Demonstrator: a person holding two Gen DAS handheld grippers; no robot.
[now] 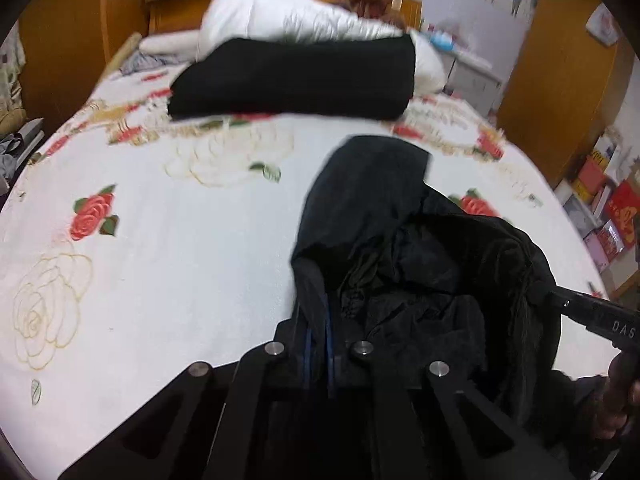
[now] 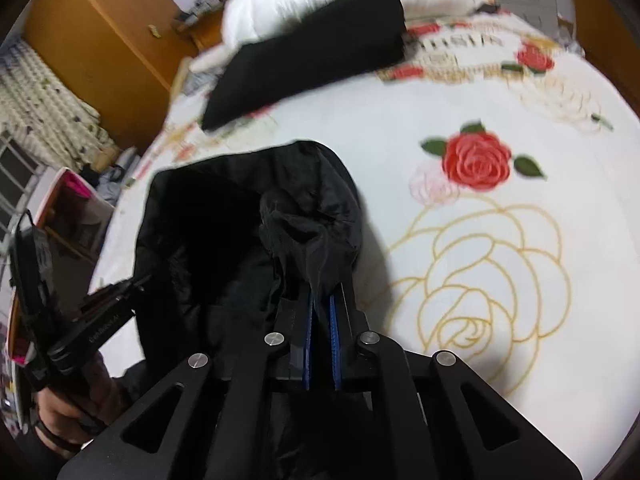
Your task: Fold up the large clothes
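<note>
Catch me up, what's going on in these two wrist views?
A person is folding clothes on a bed with a rose-print bedspread. Each hand-held gripper is shut on the same black jacket: the left hand-held gripper pinches one edge, the right hand-held gripper pinches another bunch of fabric, and the garment hangs bunched between them above the bed. A folded black garment already lies near the white duvet at the head of the bed.

Slightly shiny black cloth garment [image 1: 400, 240], matt rose-printed cloth bedspread [image 1: 180, 240], matt black tool [image 2: 322, 312] with blue pads [image 2: 334, 328].
</note>
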